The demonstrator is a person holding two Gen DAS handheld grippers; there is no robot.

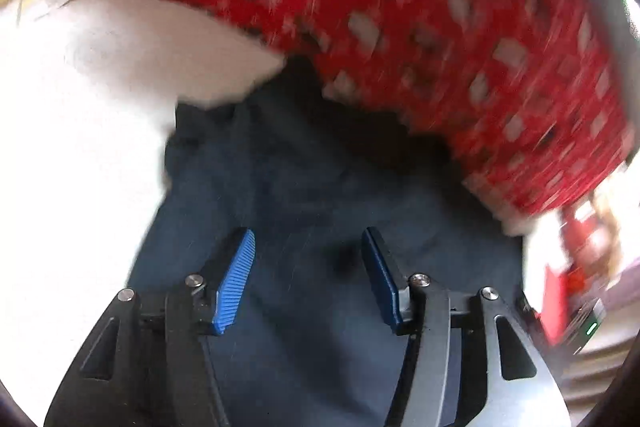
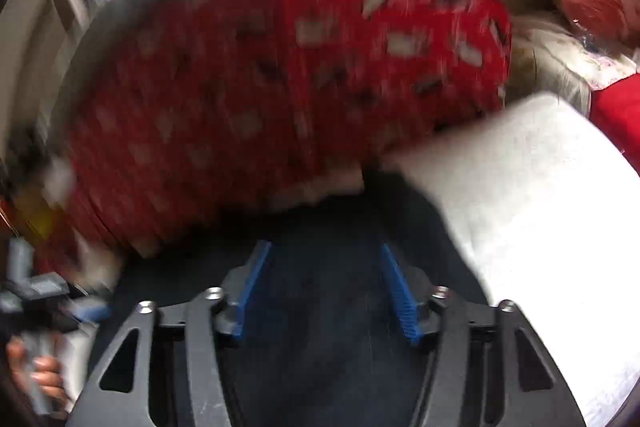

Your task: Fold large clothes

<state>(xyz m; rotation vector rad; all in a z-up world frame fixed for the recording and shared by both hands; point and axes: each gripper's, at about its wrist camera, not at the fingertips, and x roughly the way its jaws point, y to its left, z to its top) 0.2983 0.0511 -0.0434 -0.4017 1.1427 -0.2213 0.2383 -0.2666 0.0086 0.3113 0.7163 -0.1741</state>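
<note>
A dark navy garment (image 1: 304,179) lies on a white surface (image 1: 80,147), and its far part is overlapped by a red cloth with white and black marks (image 1: 440,27). My left gripper (image 1: 308,247) is open just above the navy garment, holding nothing. In the right wrist view the same navy garment (image 2: 320,291) lies under my right gripper (image 2: 322,267), which is open and empty. The red patterned cloth (image 2: 300,75) bulges just beyond its fingertips. Both views are motion-blurred.
A white cushion or surface (image 2: 540,207) lies to the right of the garment. Plastic-wrapped items and a red bundle (image 2: 592,7) lie at the far right. The person's hand on the other gripper (image 2: 36,375) shows at lower left. Red objects (image 1: 568,267) stand at the right.
</note>
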